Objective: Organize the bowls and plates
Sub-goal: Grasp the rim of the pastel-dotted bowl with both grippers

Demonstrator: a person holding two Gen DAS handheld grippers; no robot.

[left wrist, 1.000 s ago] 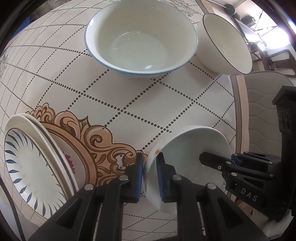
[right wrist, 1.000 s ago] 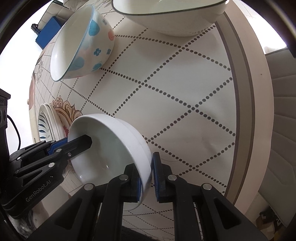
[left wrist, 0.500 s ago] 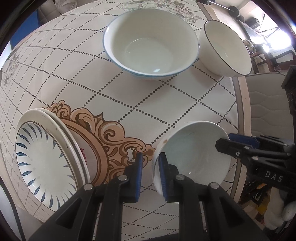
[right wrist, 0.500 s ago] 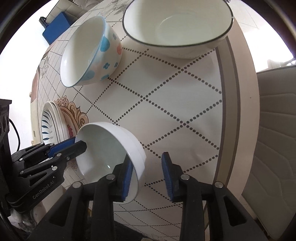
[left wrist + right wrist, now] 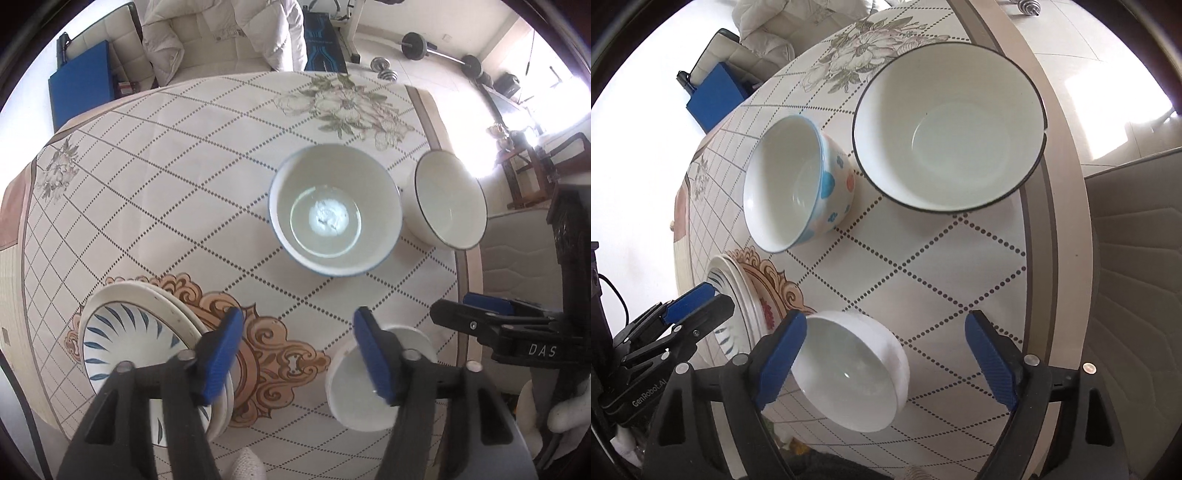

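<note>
A small plain white bowl (image 5: pixel 849 373) sits on the patterned tablecloth near the front edge, free of both grippers. My right gripper (image 5: pixel 886 358) hovers above it with its jaws opening wide, one on each side of the bowl, pads not touching. My left gripper (image 5: pixel 297 350) is also opening; its right finger (image 5: pixel 373 354) overlaps the white bowl (image 5: pixel 351 395) in view, and nothing is between the pads. A stack of plates (image 5: pixel 144 350), the top one with blue strokes, lies to the left. Farther back stand a blue-rimmed spotted bowl (image 5: pixel 334 221) and a black-rimmed bowl (image 5: pixel 447 206).
The table's beige edge (image 5: pixel 1060 184) runs close to the black-rimmed bowl (image 5: pixel 949 125). A padded chair (image 5: pixel 1137 258) stands to the right. Beyond the table are a sofa with a white jacket (image 5: pixel 221 37), a blue mat (image 5: pixel 81 88) and barbell weights (image 5: pixel 413 44).
Both grippers let go of the white bowl's rim, spread their jaws and rose. The bowl, earlier tilted between them, now rests on the table.
</note>
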